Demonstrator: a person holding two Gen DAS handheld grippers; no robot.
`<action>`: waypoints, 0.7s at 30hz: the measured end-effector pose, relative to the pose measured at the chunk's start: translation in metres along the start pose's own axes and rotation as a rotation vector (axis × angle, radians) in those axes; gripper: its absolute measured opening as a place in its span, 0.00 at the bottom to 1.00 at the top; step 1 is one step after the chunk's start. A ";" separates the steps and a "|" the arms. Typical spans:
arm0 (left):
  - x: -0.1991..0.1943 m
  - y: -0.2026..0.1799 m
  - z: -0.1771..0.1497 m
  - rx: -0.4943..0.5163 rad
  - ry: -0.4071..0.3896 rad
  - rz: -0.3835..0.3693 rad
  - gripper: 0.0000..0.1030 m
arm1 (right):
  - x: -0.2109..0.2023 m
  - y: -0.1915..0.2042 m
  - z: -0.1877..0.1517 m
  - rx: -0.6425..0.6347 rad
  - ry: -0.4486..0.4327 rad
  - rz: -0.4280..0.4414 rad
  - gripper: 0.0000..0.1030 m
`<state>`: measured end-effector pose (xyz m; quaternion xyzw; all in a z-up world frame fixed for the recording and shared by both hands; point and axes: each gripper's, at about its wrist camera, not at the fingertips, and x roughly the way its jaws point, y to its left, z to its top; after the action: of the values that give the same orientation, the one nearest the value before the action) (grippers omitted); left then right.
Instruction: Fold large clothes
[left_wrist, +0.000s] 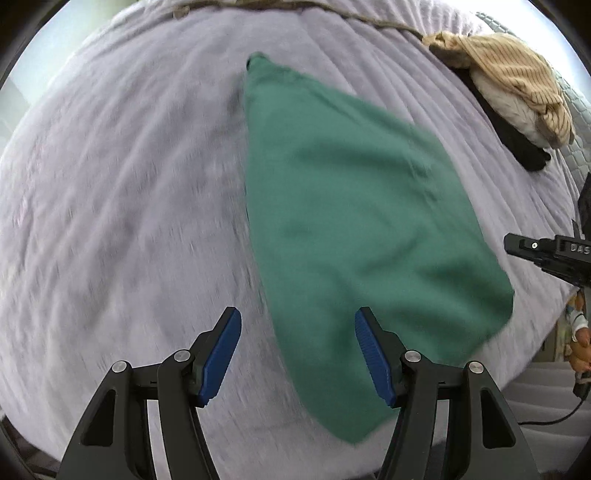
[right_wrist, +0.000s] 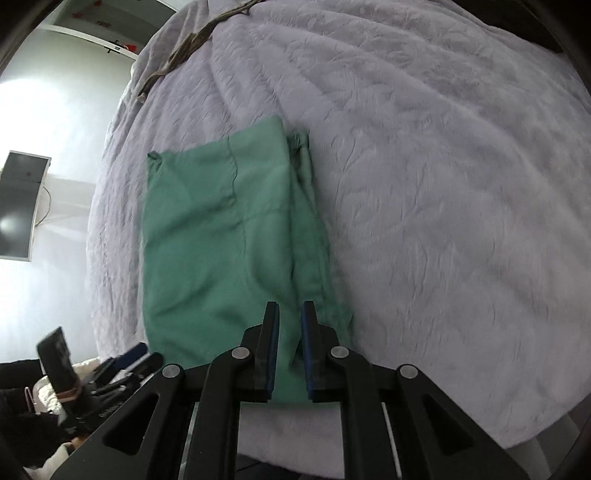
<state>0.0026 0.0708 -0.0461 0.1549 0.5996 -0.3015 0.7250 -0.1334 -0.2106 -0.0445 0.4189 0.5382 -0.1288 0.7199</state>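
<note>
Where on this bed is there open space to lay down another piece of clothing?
The widest bare stretch of the lilac bedspread lies left of the folded green garment in the left wrist view. Another open patch lies on its other side in the right wrist view. It is crowded at the far right corner, where a striped beige and dark clothes pile sits.

One green garment (left_wrist: 354, 229) on one lilac blanket (left_wrist: 122, 192), one striped beige garment (left_wrist: 517, 77), two tools.
</note>
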 end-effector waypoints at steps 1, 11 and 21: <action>0.001 0.000 -0.008 -0.003 0.010 0.004 0.64 | -0.001 0.002 -0.003 -0.001 0.004 0.000 0.11; 0.014 -0.004 -0.040 0.032 0.024 0.030 0.65 | 0.003 0.020 -0.020 -0.110 0.030 -0.049 0.50; 0.011 0.005 -0.046 0.001 0.023 0.028 0.73 | 0.046 -0.021 -0.022 0.018 0.135 -0.082 0.07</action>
<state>-0.0288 0.0983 -0.0684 0.1673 0.6056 -0.2899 0.7220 -0.1436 -0.1946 -0.0962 0.4108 0.6009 -0.1346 0.6723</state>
